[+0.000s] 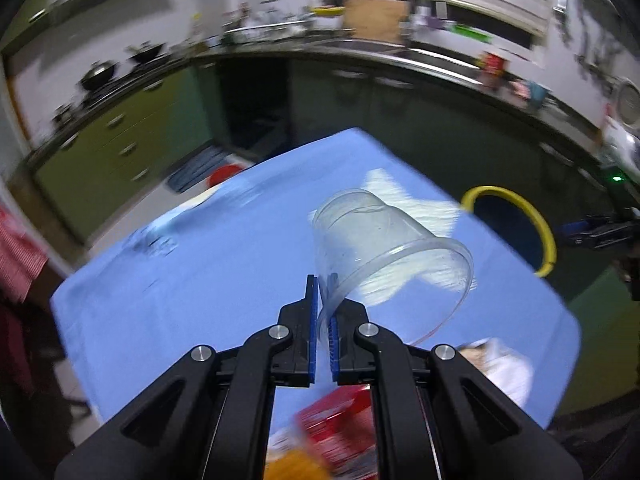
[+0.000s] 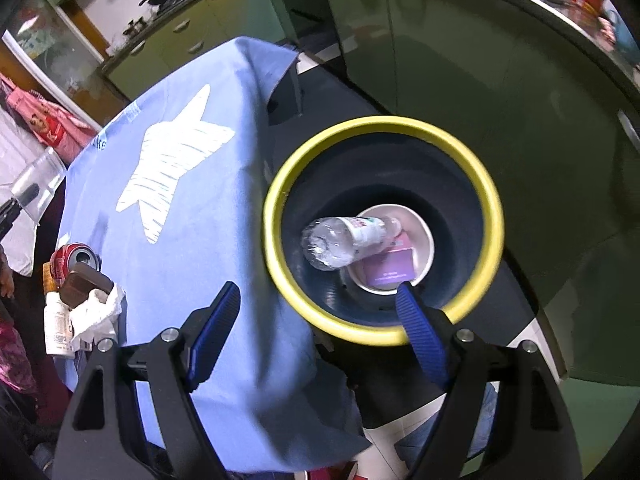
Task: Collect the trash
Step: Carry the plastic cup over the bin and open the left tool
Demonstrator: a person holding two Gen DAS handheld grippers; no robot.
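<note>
The left gripper (image 1: 323, 312) is closed on the rim of a clear plastic cup (image 1: 384, 240), which tilts with its mouth toward the lower right. Under it lies a blue cloth (image 1: 192, 272) with a white star (image 1: 404, 204). A dark bin with a yellow rim (image 1: 546, 224) stands beside the cloth at the right. A red package (image 1: 340, 420) is near the bottom edge, blurred

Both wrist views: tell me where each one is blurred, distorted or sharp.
Left wrist view: the kitchen counter and blue cloth are smeared by motion, while the left tongs and the clear cup pinched by its rim stay fairly sharp. Right wrist view: mostly crisp, only the bin's yellow rim slightly soft; fisheye bends the cabinets in both.
</note>
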